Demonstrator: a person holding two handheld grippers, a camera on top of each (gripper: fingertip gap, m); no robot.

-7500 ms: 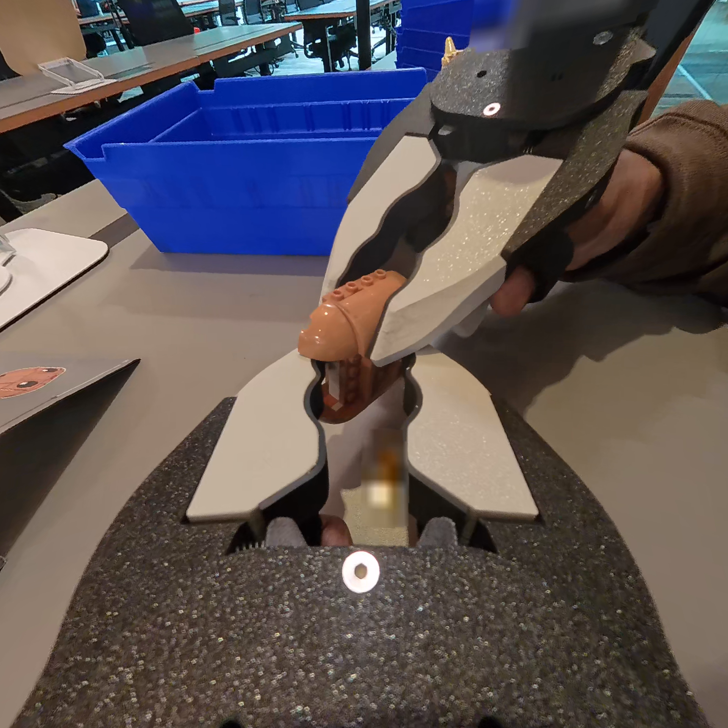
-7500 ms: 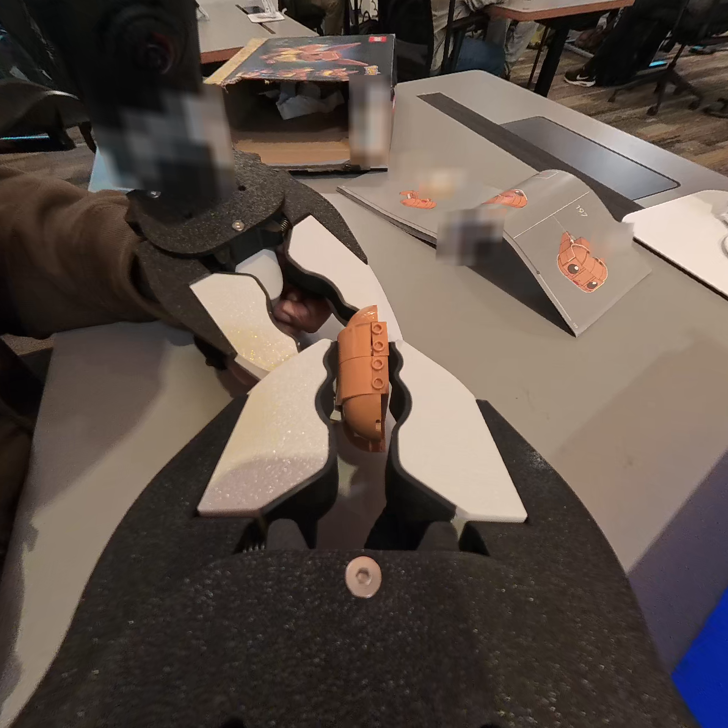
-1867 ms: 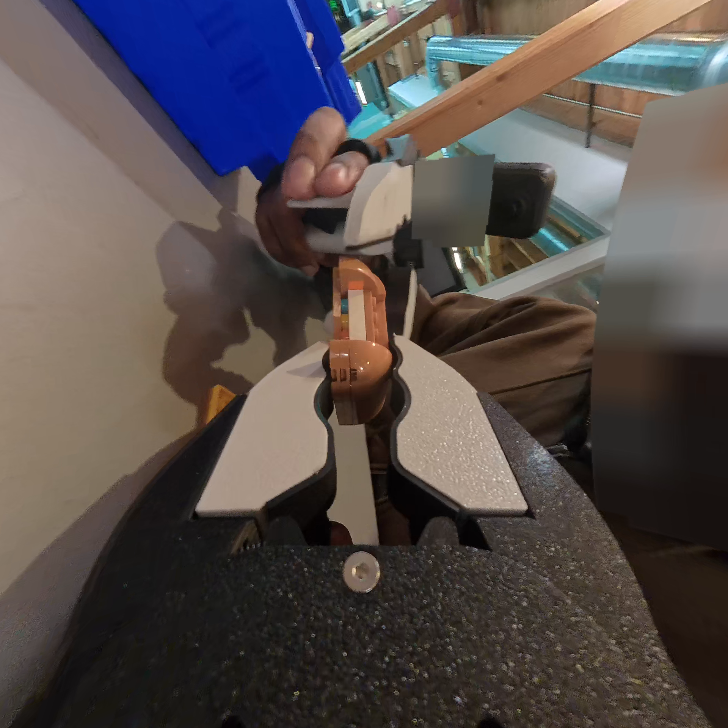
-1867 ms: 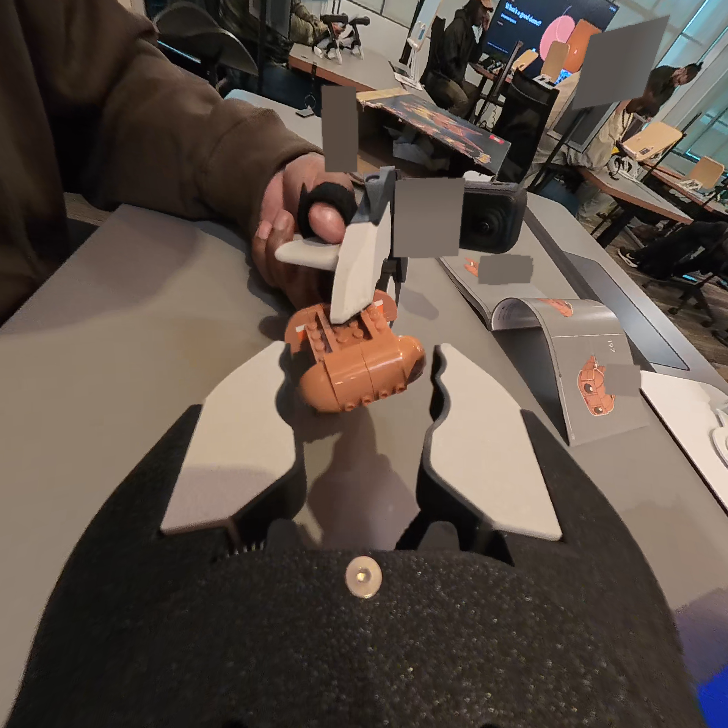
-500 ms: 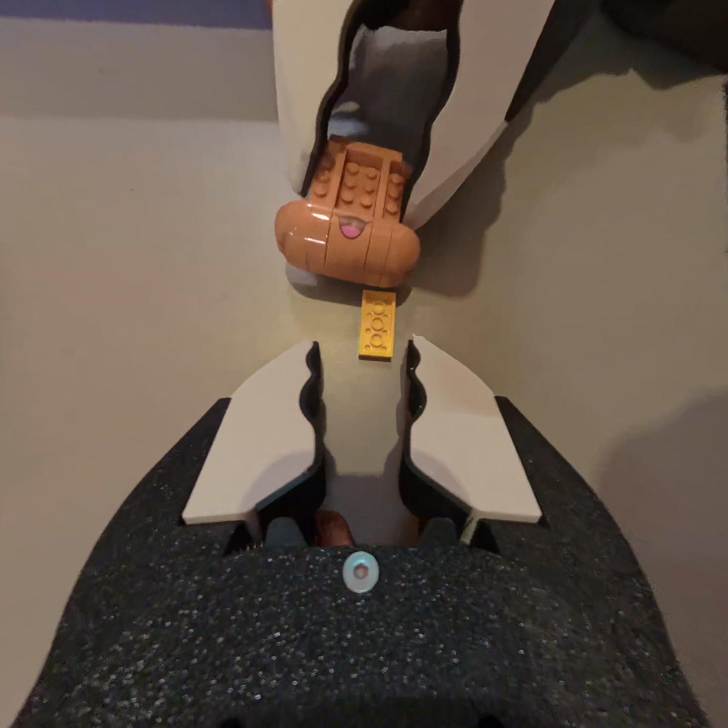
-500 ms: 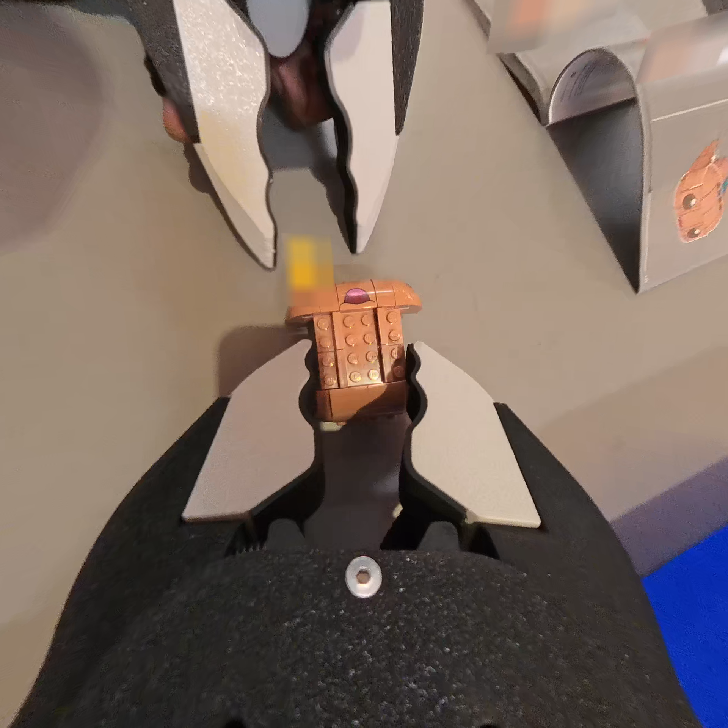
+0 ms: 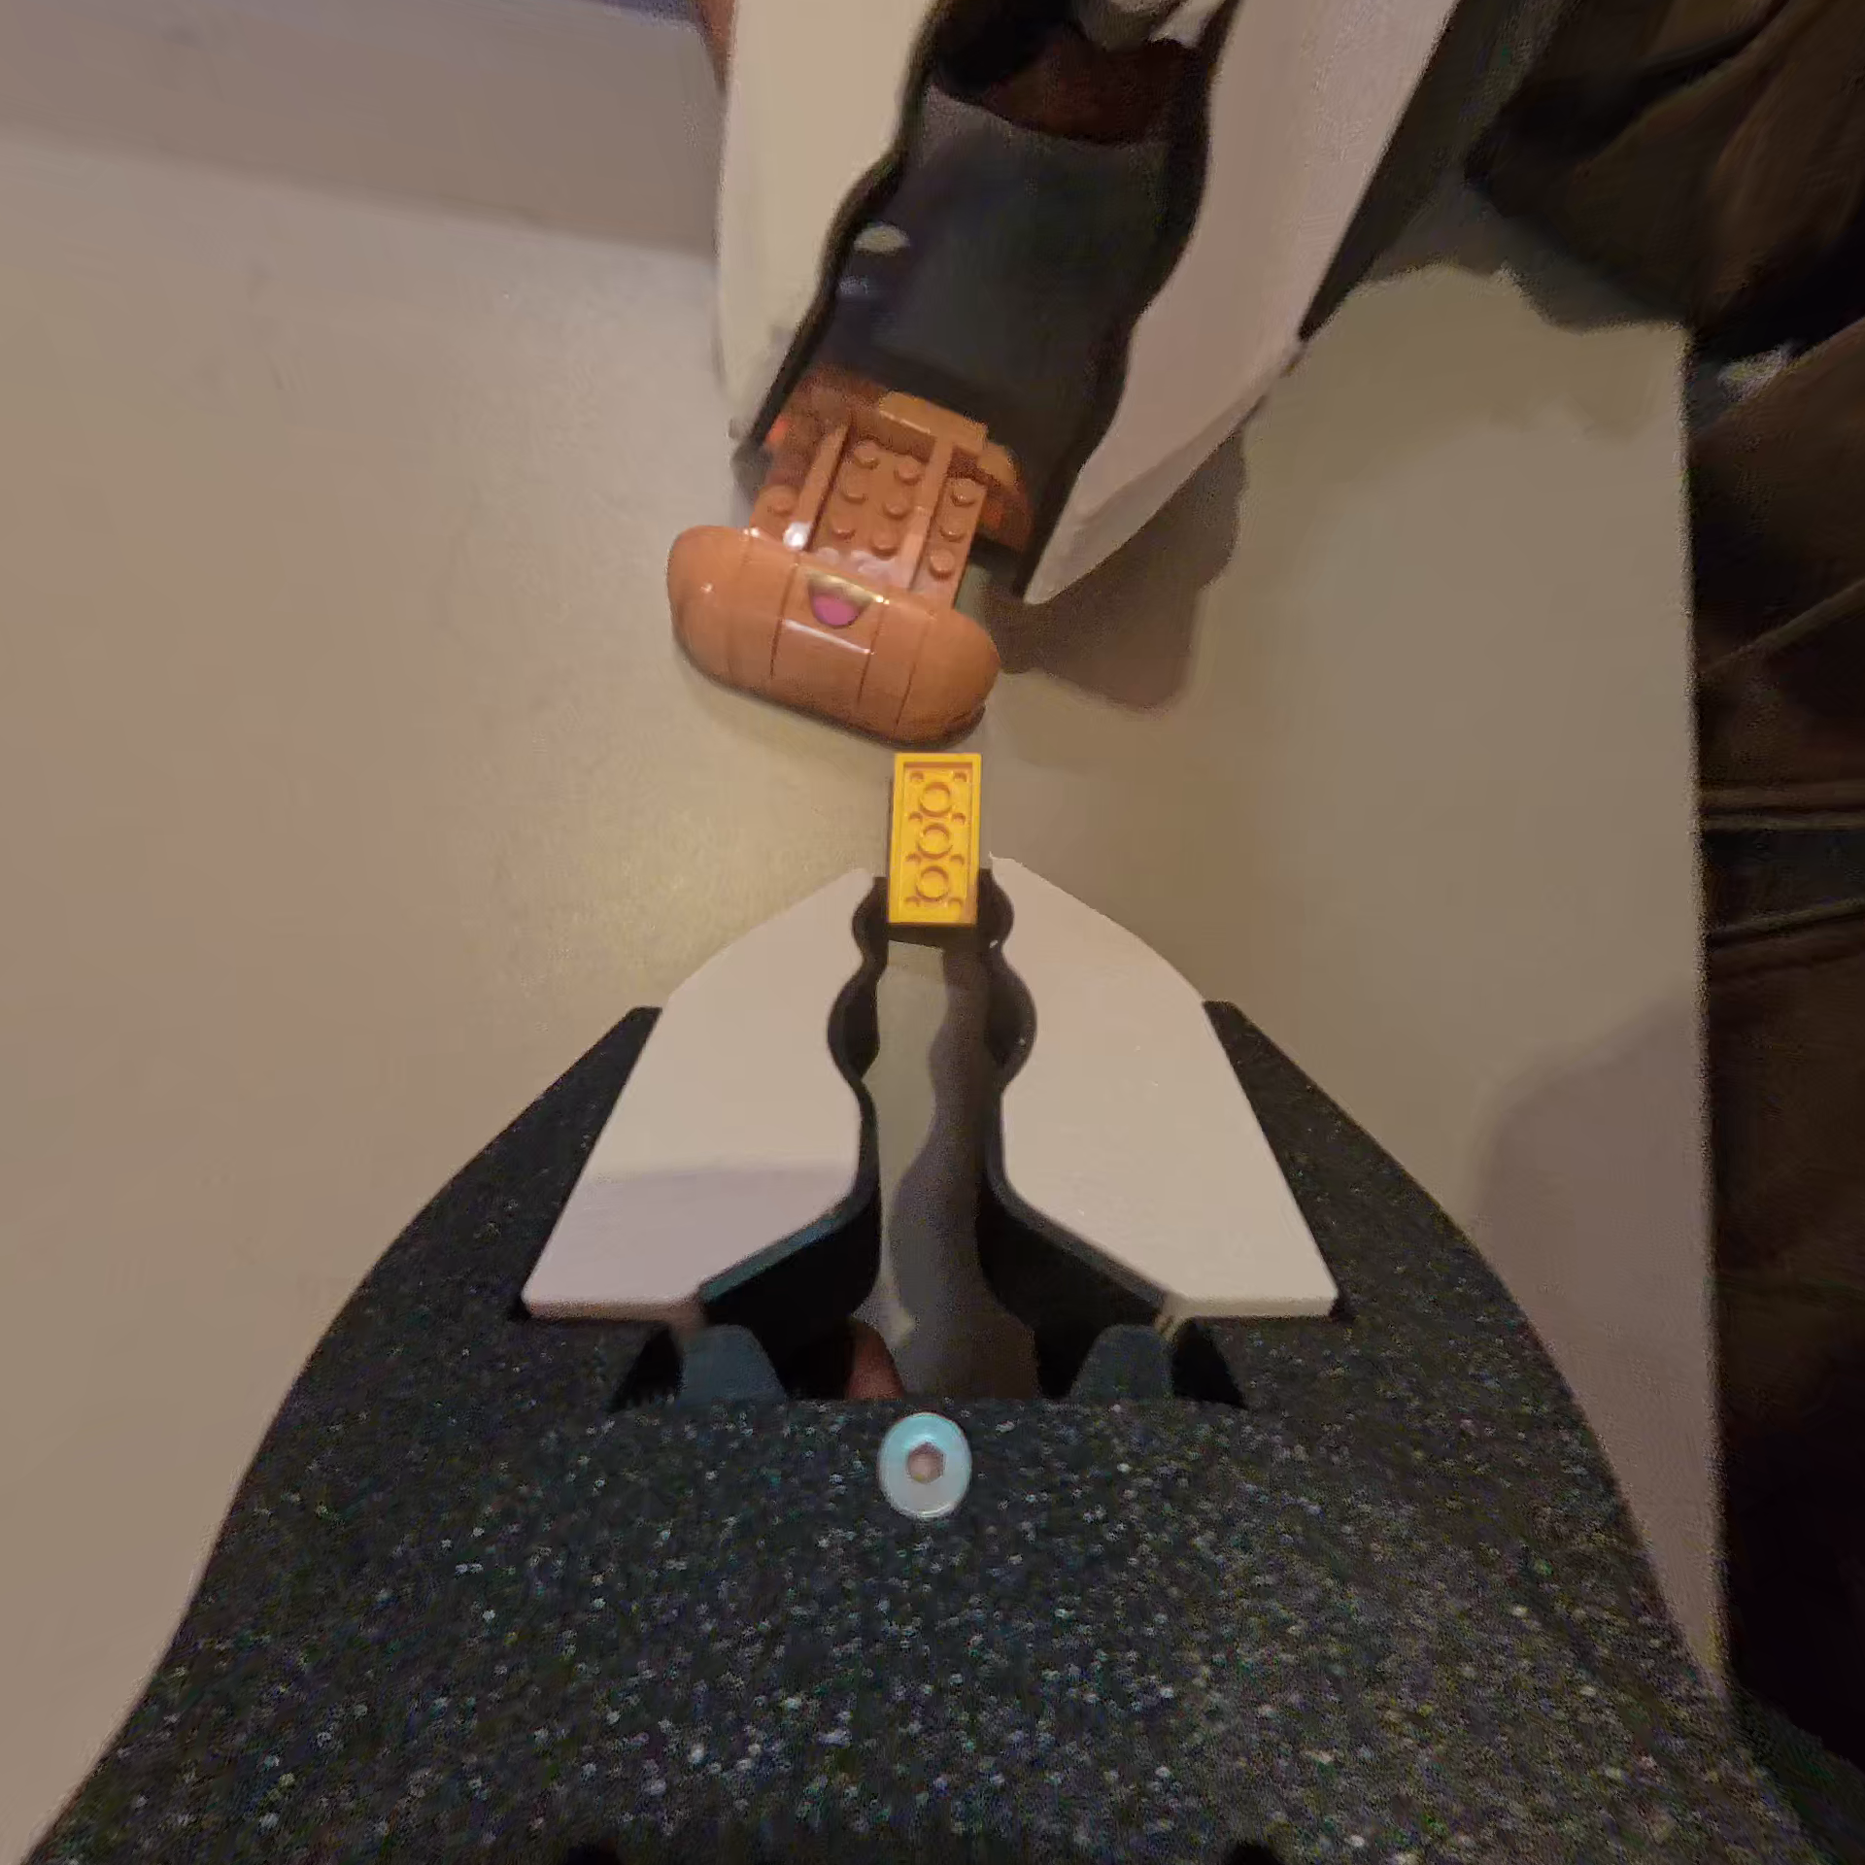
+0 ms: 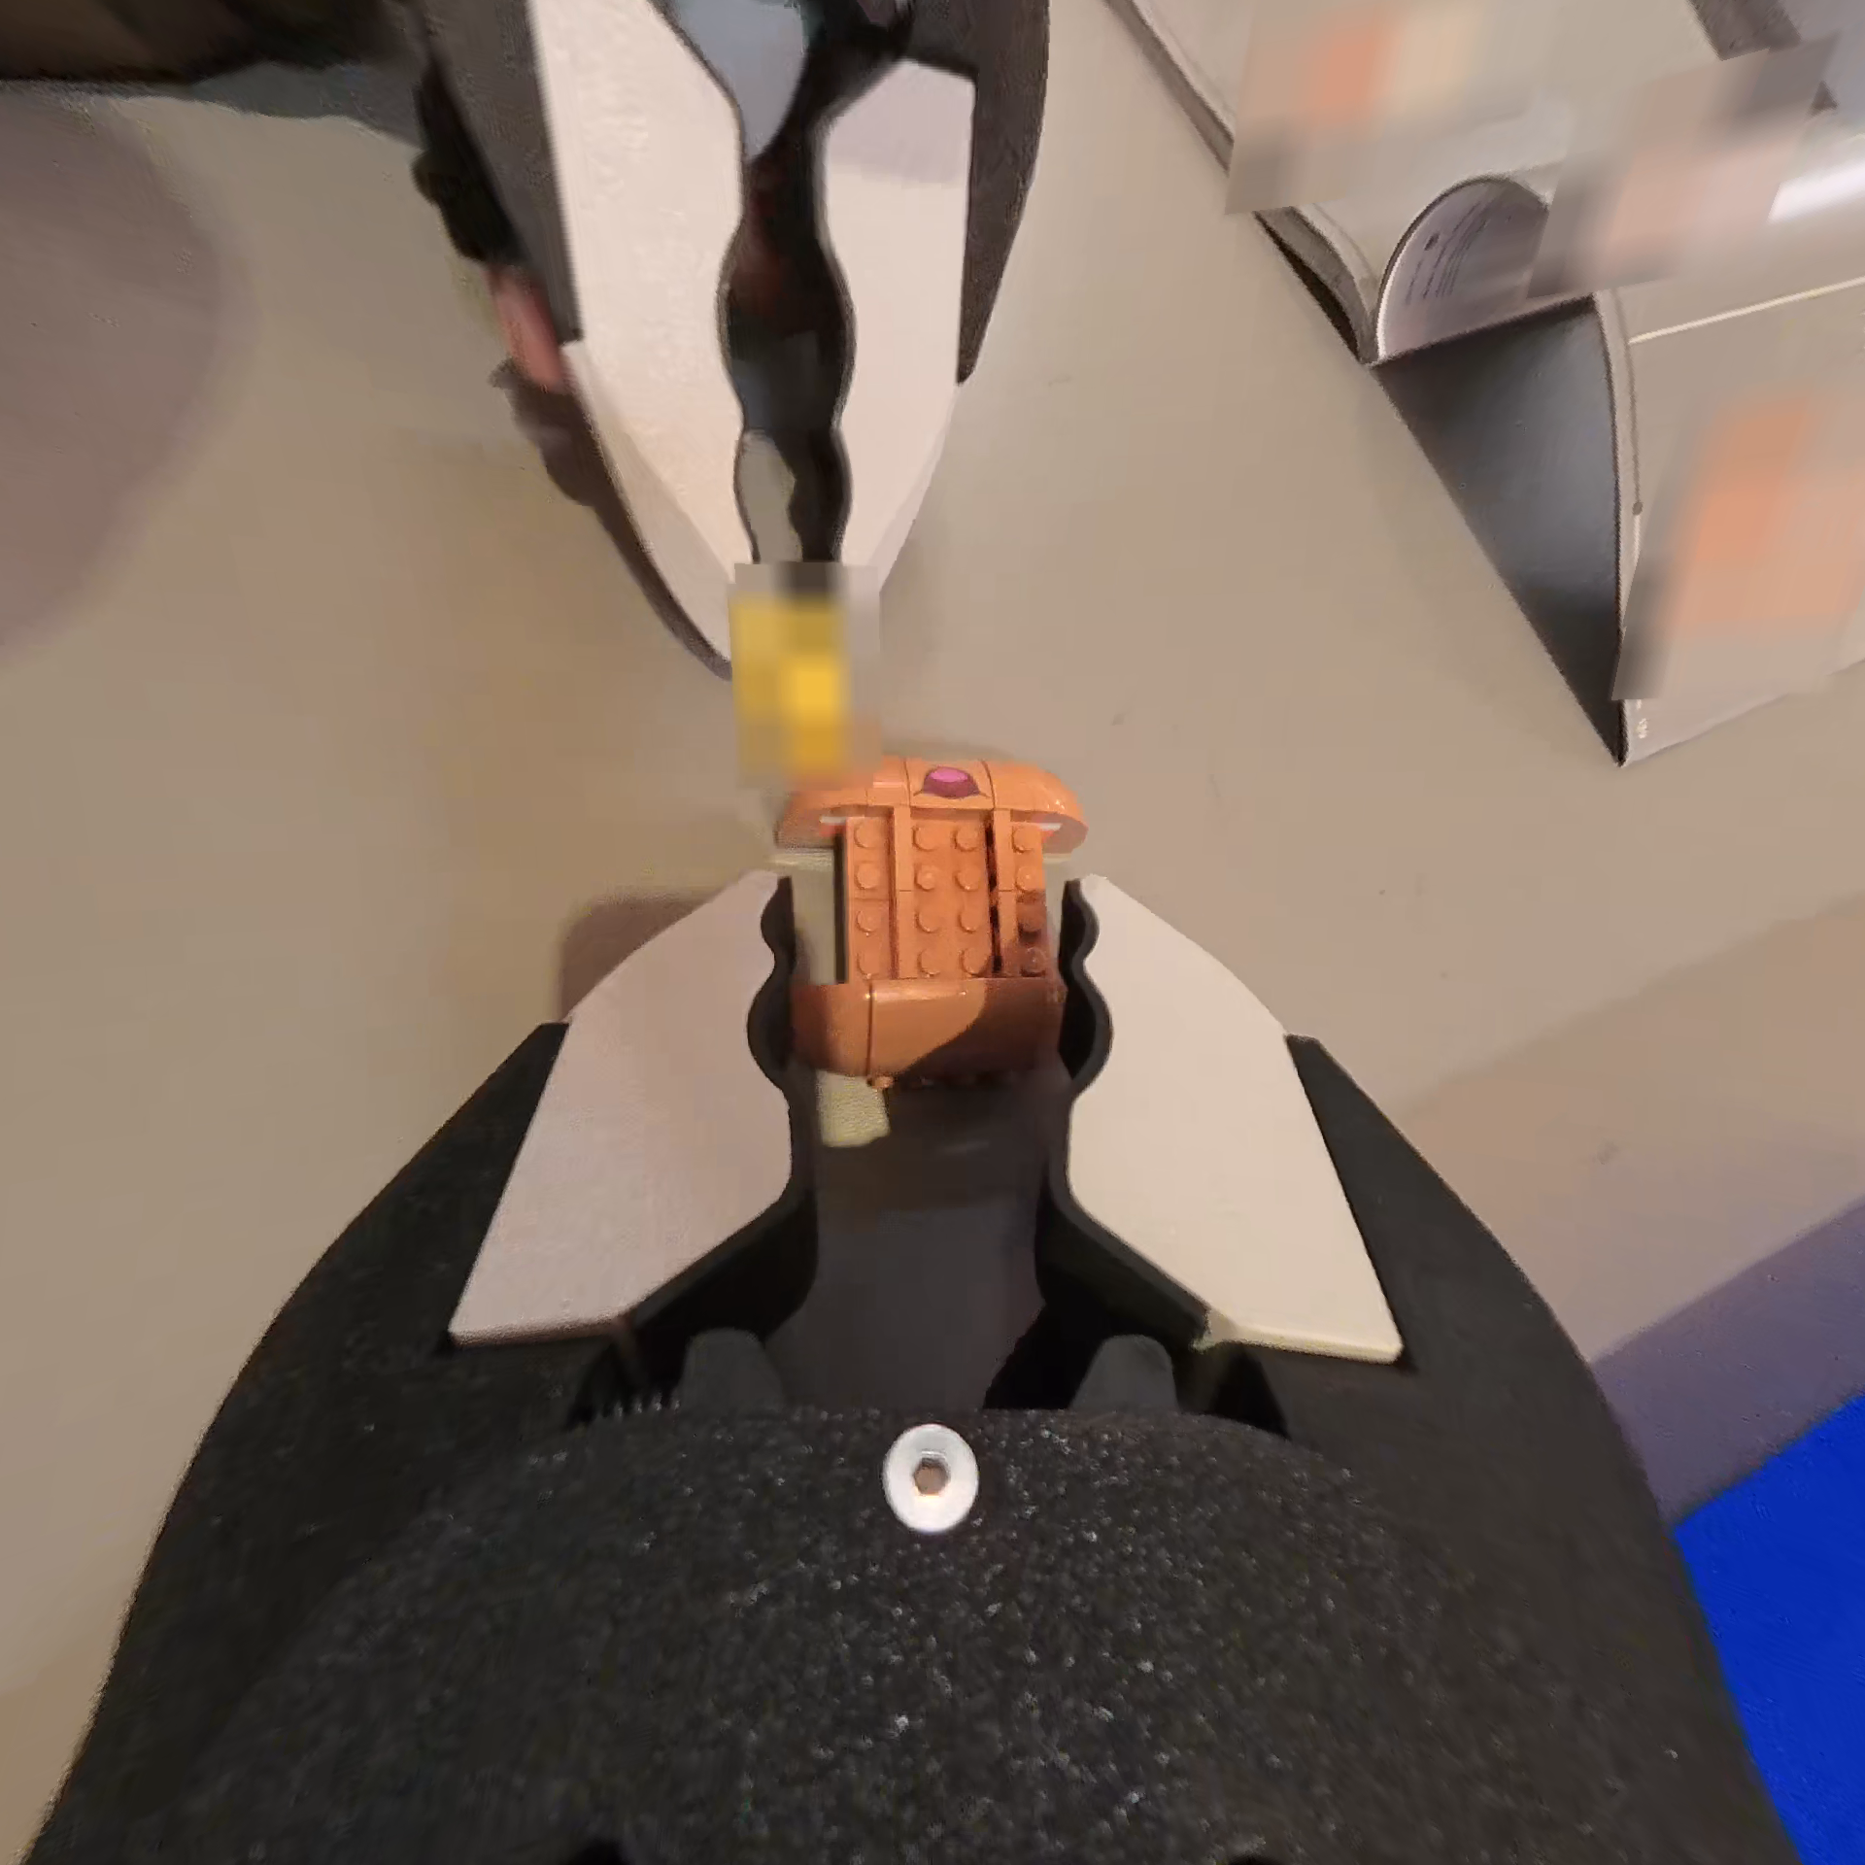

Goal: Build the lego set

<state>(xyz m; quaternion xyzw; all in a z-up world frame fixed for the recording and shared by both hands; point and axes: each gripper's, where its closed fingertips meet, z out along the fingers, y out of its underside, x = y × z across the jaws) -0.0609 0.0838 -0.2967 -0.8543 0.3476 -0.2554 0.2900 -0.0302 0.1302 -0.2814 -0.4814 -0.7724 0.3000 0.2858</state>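
Left wrist view, left claw (image 7: 934, 888): tips clenched on near end of yellow plate (image 7: 934, 828), above grey bench (image 7: 353, 706).
Right claw (image 8: 923, 939): clamped on brown lego build (image 8: 934, 908), just beyond the plate.
Booklet (image 8: 1514, 404): far right.

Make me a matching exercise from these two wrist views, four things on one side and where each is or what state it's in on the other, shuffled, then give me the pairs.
1. brown lego assembly
2. yellow plate
3. instruction booklet
4. blue bin

A. lying open on the table
B. only a corner showing, lower right of the right wrist view
C. pinched at one end by the left gripper
D. clamped in the right gripper

Pairs: 1-D, 2-C, 3-A, 4-B
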